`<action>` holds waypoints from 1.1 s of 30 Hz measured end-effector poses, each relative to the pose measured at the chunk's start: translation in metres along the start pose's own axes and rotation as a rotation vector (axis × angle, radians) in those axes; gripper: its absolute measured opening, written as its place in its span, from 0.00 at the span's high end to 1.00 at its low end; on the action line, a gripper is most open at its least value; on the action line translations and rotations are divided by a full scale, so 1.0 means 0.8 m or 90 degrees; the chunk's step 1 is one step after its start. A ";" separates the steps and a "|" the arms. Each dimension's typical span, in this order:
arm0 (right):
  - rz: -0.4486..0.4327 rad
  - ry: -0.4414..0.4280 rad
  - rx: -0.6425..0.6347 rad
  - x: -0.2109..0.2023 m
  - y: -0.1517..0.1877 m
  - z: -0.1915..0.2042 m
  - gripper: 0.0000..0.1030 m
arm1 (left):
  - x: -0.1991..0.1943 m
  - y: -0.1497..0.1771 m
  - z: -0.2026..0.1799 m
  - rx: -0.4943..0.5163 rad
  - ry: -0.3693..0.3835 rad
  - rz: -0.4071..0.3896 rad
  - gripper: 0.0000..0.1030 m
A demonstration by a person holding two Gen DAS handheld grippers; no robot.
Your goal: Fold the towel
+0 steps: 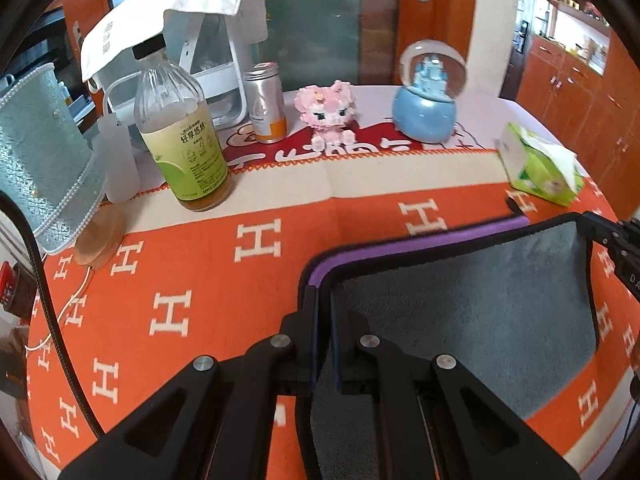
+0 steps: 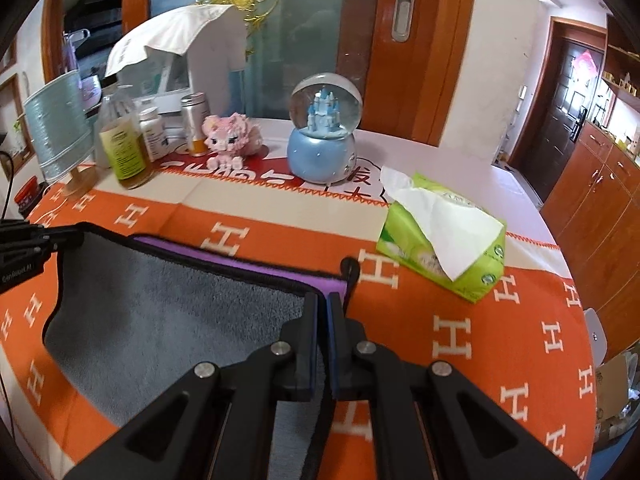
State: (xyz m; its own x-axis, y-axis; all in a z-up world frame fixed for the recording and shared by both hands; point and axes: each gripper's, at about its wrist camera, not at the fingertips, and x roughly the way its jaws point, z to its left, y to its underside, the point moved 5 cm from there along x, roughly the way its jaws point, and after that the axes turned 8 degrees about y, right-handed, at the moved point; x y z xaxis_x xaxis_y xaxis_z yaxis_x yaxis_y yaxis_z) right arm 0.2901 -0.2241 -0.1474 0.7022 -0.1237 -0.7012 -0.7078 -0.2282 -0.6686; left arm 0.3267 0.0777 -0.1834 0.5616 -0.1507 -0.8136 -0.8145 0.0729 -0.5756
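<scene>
Left gripper (image 1: 323,300): jaws pressed together on the near-left corner of the towel, black-bound hem pinched between the pads.
Right gripper (image 2: 323,300): jaws likewise clamped on the towel's opposite corner, at the end of the same hem.
Towel (image 1: 472,300): grey plush face with black edging, purple underside showing as a strip just beyond both sets of jaws; stretched between the two grippers, its far edge lying on the orange cloth.
Purple strip (image 2: 256,262): running along the towel's far edge, from beside the left jaws across to the right jaws.
Worktop (image 1: 224,292): covered by an orange cloth patterned with white H letters, spreading ahead of and to both sides of the jaws.
Tissue pack (image 2: 444,240): green, white tissue pulled up from its slot; ahead and right of the right jaws, well apart from the towel.
Snow globe (image 2: 325,132): blue base, castle inside; far ahead of the jaws, near the back of the worktop.
Pink toy (image 1: 330,114): blocky figure, far ahead, left of the globe.
Bottle (image 1: 180,128): clear glass, green label, black cap; ahead and far left of the left jaws.
</scene>
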 end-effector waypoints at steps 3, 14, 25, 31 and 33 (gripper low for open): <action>0.004 0.014 0.002 0.017 -0.006 0.003 0.96 | 0.017 -0.006 0.003 -0.010 -0.013 -0.004 0.97; 0.029 0.043 -0.001 0.067 -0.001 0.011 0.96 | 0.062 -0.011 0.007 -0.054 -0.032 -0.001 0.97; 0.035 0.061 0.016 0.074 0.001 0.012 0.88 | 0.062 -0.013 0.021 -0.128 -0.056 -0.003 0.24; 0.022 0.053 0.040 0.046 -0.016 0.000 0.64 | 0.033 -0.015 0.019 -0.117 -0.069 -0.025 0.12; 0.023 0.048 0.043 0.038 -0.020 -0.001 0.63 | 0.023 -0.015 0.017 -0.115 -0.069 -0.028 0.12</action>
State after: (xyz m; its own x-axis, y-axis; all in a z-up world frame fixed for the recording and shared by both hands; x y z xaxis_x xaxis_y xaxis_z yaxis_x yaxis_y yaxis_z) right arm 0.3226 -0.2252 -0.1579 0.6784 -0.2039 -0.7058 -0.7343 -0.1565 -0.6606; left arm 0.3491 0.0878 -0.1924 0.6021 -0.0416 -0.7973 -0.7959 -0.1105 -0.5953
